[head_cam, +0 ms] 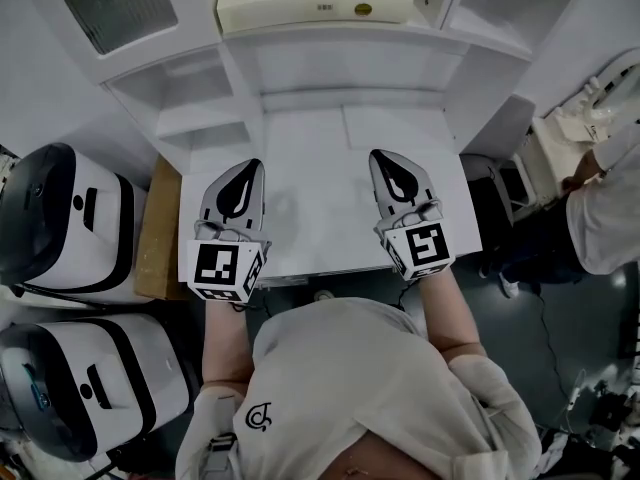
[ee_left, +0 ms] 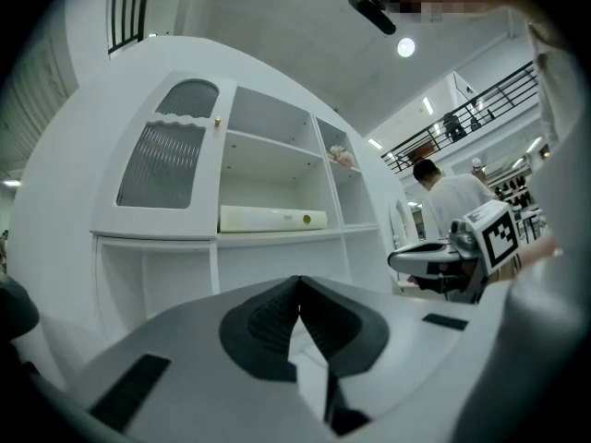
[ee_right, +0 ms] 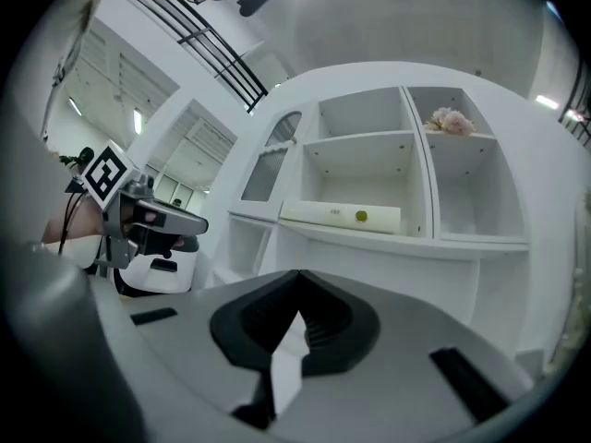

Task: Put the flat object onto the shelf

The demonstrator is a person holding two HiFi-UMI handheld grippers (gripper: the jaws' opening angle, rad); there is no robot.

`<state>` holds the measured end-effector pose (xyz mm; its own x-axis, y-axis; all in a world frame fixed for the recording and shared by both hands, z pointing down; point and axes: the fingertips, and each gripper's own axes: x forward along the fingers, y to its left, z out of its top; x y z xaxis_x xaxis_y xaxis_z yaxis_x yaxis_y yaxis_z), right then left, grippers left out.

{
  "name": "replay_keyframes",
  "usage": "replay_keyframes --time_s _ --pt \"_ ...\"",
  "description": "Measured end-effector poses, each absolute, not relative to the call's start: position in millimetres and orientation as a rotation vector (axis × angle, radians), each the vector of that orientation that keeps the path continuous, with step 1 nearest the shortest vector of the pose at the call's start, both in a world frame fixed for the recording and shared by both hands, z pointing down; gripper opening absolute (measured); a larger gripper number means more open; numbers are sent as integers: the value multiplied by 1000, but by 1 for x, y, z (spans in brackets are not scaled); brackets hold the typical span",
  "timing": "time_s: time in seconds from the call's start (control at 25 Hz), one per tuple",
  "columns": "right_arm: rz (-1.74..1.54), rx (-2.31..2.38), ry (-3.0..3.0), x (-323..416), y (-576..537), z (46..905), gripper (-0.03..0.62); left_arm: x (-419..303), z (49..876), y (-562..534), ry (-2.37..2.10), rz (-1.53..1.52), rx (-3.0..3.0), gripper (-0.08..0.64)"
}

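Observation:
The flat object, a cream slab with a small yellow dot (head_cam: 315,0) (ee_left: 272,218) (ee_right: 342,215), lies on the middle shelf of the white shelf unit (head_cam: 340,68). My left gripper (head_cam: 250,168) (ee_left: 298,281) hovers over the white tabletop (head_cam: 320,198) in front of the unit; its jaws are shut and hold nothing. My right gripper (head_cam: 382,156) (ee_right: 297,275) is level with it about a hand's width to the right, also shut and holding nothing. Both point toward the shelves. Each gripper shows in the other's view.
Two white-and-black appliances (head_cam: 60,228) (head_cam: 85,388) stand at the left, beside a brown board (head_cam: 160,233). A person in white (head_cam: 605,203) stands at the right. A ribbed-glass cabinet door (ee_left: 171,160) closes the unit's upper left. A pink flower (ee_right: 452,120) sits on the upper right shelf.

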<state>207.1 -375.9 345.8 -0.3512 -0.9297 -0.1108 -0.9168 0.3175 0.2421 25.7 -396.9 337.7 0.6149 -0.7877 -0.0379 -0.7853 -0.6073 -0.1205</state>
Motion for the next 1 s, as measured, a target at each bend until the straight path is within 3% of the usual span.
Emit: replay_keyframes --time_s 1.0 --pt "-399 1796 -2530 209 -378 327 6 49 344 -400 1270 -51 -2739 11"
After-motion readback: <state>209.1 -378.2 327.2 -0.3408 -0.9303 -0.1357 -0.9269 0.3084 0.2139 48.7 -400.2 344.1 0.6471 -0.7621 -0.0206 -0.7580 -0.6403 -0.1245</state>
